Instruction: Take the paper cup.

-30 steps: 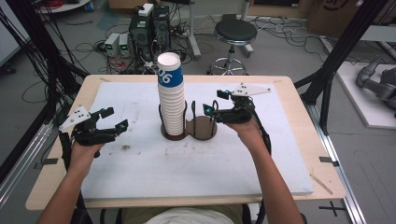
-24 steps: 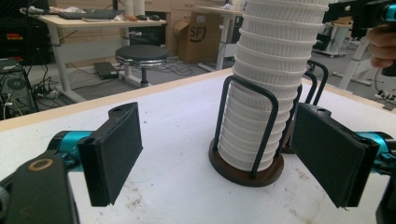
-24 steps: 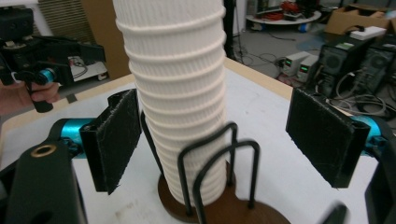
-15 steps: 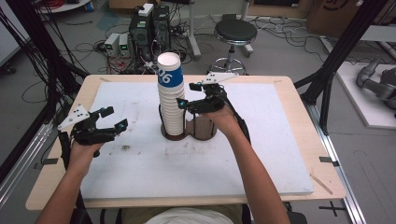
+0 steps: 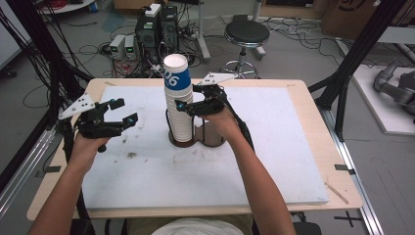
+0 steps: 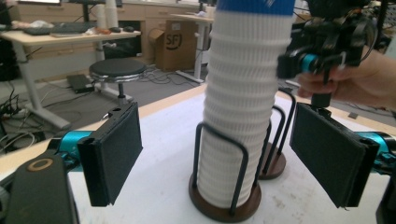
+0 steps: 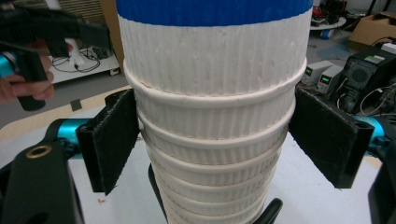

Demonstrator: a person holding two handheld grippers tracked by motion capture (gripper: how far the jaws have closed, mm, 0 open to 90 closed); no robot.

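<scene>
One tall stack of paper cups [image 5: 177, 100], one double-ring wooden holder [image 5: 211, 141], two handheld grippers, left [image 5: 108, 119] and right [image 5: 192, 101], one round stool [image 5: 246, 35].

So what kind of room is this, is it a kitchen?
Not a kitchen, more likely a lab or workshop. Behind the table sit electronics boxes with cables across the floor, a round stool, and black metal frame posts around the table.

The cup stack [image 7: 212, 107] loses its top and base at the frame edges
</scene>
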